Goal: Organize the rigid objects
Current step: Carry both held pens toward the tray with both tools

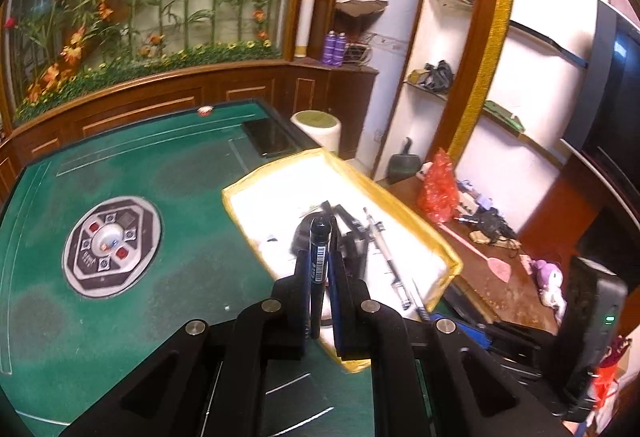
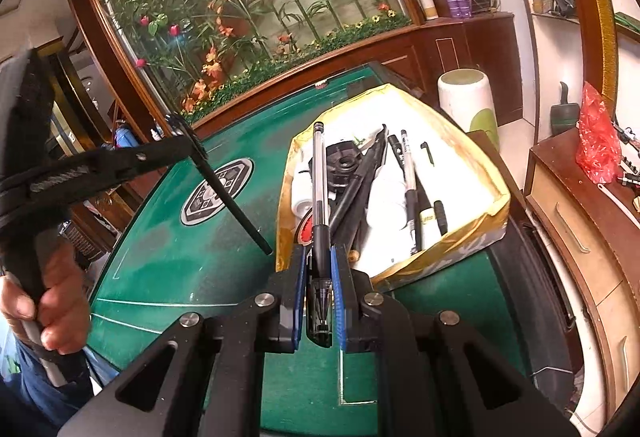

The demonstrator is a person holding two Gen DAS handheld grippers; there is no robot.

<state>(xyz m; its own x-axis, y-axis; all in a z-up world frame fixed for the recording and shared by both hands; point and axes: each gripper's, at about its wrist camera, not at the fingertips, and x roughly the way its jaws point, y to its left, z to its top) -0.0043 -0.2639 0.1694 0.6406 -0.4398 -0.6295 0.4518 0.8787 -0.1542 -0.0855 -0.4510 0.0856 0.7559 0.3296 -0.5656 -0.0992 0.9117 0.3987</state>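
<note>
My left gripper (image 1: 319, 257) is shut on a black pen (image 1: 319, 261) with a barcode label, held above the near end of a yellow-rimmed white box (image 1: 404, 209) on the green table. That gripper and its pen (image 2: 224, 181) also show at the left of the right wrist view. My right gripper (image 2: 319, 253) is shut on a clear pen with a black grip (image 2: 319, 189), pointing over the near rim of the same box (image 2: 472, 233). Several pens and black parts (image 2: 410, 181) lie inside the box.
The green mahjong table (image 1: 160, 197) has a round control panel (image 1: 112, 245) at its middle. A black slab (image 1: 268, 137) lies at the far edge. A white bin (image 2: 468, 101) stands beyond the table. A wooden cabinet (image 2: 580, 237) with a red bag (image 2: 596, 141) is at right.
</note>
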